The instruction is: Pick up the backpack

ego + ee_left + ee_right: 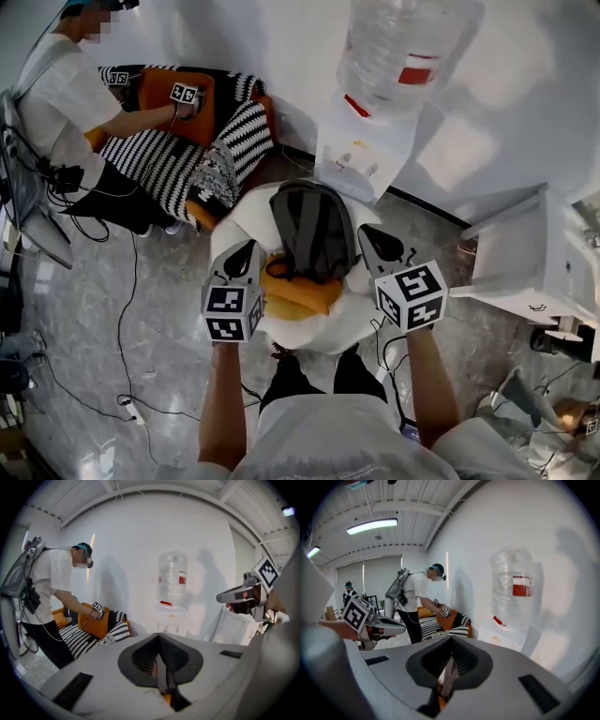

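A grey backpack (pixel 312 228) lies on a white round seat (pixel 234 220), partly over an orange cushion (pixel 302 293). My left gripper (pixel 249 249) hangs just left of the backpack with its jaws shut and nothing held. My right gripper (pixel 367 234) hangs just right of it, also shut and empty. In the left gripper view the closed jaws (pixel 159 665) leave a slit showing a grey strip and some orange below. The right gripper view shows its jaws (pixel 449 667) closed the same way, over a pale strap and orange. Each gripper sees the other: the right gripper (pixel 240 595), the left gripper (pixel 377 624).
A water dispenser (pixel 361 150) with a large bottle (pixel 403 47) stands against the wall behind the seat. At the left, another person (pixel 66 103) bends over a striped sofa (pixel 173 155). A white cabinet (pixel 525 267) stands at the right. Cables (pixel 127 309) trail across the floor.
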Demonstrator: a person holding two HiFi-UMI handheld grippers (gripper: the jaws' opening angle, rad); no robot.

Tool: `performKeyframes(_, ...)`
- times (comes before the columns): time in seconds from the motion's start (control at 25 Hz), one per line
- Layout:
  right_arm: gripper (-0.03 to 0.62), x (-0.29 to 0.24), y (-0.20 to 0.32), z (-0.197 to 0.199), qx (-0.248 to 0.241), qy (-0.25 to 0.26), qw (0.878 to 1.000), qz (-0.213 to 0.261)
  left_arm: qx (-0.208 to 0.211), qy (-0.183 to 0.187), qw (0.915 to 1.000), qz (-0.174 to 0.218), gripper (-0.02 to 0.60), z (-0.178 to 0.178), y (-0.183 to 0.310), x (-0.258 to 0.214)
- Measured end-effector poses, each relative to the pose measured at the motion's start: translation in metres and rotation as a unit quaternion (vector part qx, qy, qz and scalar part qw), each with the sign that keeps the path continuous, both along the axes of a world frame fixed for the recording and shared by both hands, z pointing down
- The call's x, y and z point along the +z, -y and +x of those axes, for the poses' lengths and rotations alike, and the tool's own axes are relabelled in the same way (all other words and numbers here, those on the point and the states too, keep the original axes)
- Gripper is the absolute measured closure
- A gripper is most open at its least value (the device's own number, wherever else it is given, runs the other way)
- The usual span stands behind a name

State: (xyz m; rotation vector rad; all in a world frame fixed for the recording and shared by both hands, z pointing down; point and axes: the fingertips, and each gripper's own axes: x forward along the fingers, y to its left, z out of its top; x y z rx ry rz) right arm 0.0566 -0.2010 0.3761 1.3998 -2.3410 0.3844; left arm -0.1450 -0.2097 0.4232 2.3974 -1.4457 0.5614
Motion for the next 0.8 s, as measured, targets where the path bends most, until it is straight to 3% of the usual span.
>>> performKeyframes(0.36, 0.592, 0.022, 0.025, -0.008, -0.013, 0.015, 1.0, 0.001, -0.004, 0.01, 0.9998, -0.016, 0.563, -0.003, 0.02, 0.028)
performKeyframes(0.8, 0.591, 0.065, 0.045, -0.01, -0.017, 0.02, 0.999, -0.033, -0.008, 0.013, 0.9985, -0.052, 0.563, 0.001, 0.037, 0.072)
